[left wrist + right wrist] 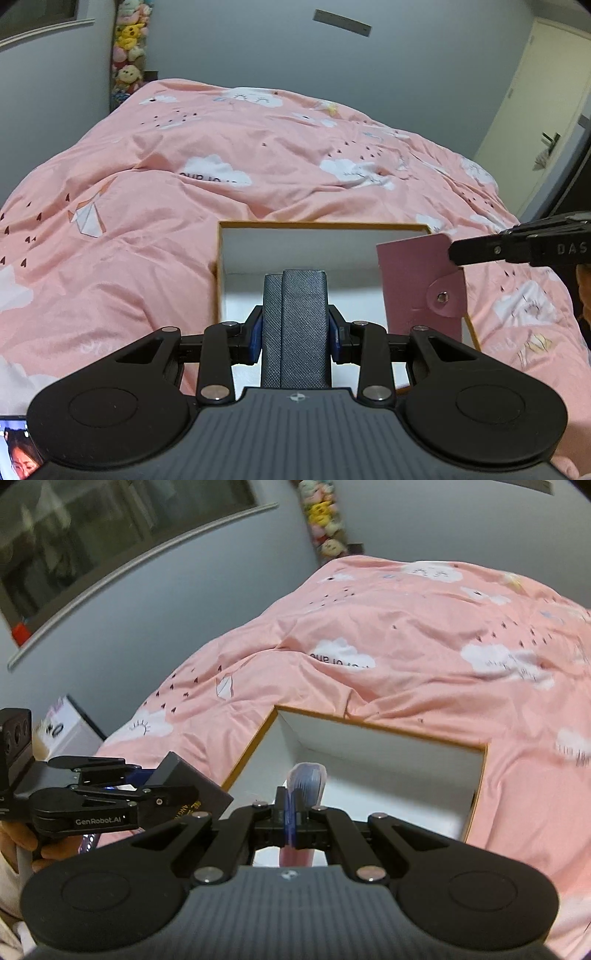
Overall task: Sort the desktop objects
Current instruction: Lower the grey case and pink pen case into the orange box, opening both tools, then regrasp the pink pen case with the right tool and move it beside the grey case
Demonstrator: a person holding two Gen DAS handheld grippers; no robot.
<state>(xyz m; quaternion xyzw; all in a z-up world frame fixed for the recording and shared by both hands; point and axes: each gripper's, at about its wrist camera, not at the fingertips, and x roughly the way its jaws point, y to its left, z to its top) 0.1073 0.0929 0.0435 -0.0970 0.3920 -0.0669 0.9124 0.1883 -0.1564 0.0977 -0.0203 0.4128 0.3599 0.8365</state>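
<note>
Spreading across the middle of both views, a bed [258,155] lies under a pink quilt [424,635] printed with white clouds. On the quilt sits an open box [314,226] with white inside walls and an orange rim, at lower centre of the left wrist view and centre right of the right wrist view. At the bottom centre of the left wrist view, the left hand-held gripper [294,330] is clamped on a dark grey textured case [295,325], which stands upright in front of the box. From the right edge of that view, the right hand-held gripper [456,253] reaches in, its fingers pressed together on a thin pink snap-button wallet [417,280] that hangs over the box's right side. Far up in the upper left of the left wrist view, plush toys [129,48] are stacked in the room's corner.
</note>
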